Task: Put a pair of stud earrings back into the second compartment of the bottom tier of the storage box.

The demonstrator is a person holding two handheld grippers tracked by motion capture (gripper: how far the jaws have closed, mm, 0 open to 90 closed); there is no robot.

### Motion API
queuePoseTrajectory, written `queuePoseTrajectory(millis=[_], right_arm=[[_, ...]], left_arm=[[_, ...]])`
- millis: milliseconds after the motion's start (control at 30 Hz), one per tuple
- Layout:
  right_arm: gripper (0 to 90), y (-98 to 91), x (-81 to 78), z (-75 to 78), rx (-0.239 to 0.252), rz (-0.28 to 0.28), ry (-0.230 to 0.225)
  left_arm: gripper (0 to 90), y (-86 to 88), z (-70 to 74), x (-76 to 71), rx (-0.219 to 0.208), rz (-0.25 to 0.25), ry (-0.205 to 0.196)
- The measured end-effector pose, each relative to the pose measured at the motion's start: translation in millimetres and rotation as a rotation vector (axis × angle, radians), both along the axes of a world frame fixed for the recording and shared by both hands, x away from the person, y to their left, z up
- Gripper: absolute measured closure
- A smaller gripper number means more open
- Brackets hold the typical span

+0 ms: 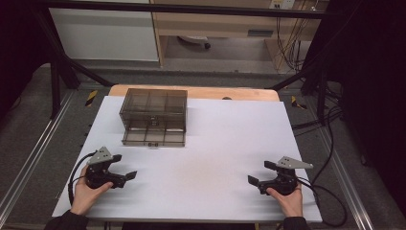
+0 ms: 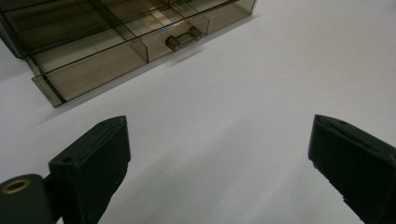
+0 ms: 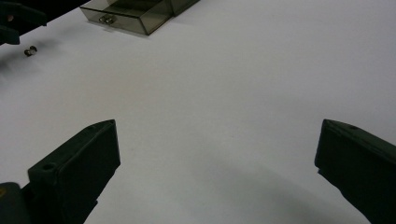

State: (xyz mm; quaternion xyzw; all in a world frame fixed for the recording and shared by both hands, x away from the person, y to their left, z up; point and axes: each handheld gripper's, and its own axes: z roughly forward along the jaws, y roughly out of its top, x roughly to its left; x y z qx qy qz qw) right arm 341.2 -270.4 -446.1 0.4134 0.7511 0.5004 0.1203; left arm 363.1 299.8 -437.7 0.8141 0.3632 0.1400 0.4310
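Near edge: left gripper (image 1: 125,167) and right gripper (image 1: 258,173) rest low on the white tabletop (image 1: 215,143), one in each hand, jaws spread wide, nothing between them. Bare tabletop lies between the two.

Farther, left of centre: smoky clear drawer box (image 1: 153,108), its bottom drawer (image 1: 154,133) pulled out toward the person, small handle (image 2: 183,37) facing the left gripper. Compartments look empty.

Judgement: drawer stands open, untouched at present. Likely left: reach the handle, push it shut.

A: Does any lettering, brand or number read clearly on the smoky drawer box (image 1: 153,115) or the white tabletop (image 1: 225,143)?

B: None does. The yellow-and-black hazard strips (image 1: 91,97) on the floor carry stripes, no words.
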Motion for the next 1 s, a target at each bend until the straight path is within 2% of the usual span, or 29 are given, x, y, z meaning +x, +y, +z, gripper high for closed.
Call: queuePoseTrajectory(millis=[400, 733, 1000], right_arm=[[0.6, -0.8, -0.4, -1.0, -0.024, 0.004, 0.01], [0.6, -1.1, -0.5, -1.4, -0.037, 0.0, 0.015], [0.6, -0.5, -0.1, -2.4, -0.04, -0.001, 0.019]], left_arm=[[6.9, 9.7, 1.8, -2.5, 0.009, 0.013, 0.005], [10.9, 30.1, 6.3, -4.5, 0.032, 0.073, 0.024], [21.0, 49.1, 5.3, -9.7, 0.077, 0.124, 0.042]])
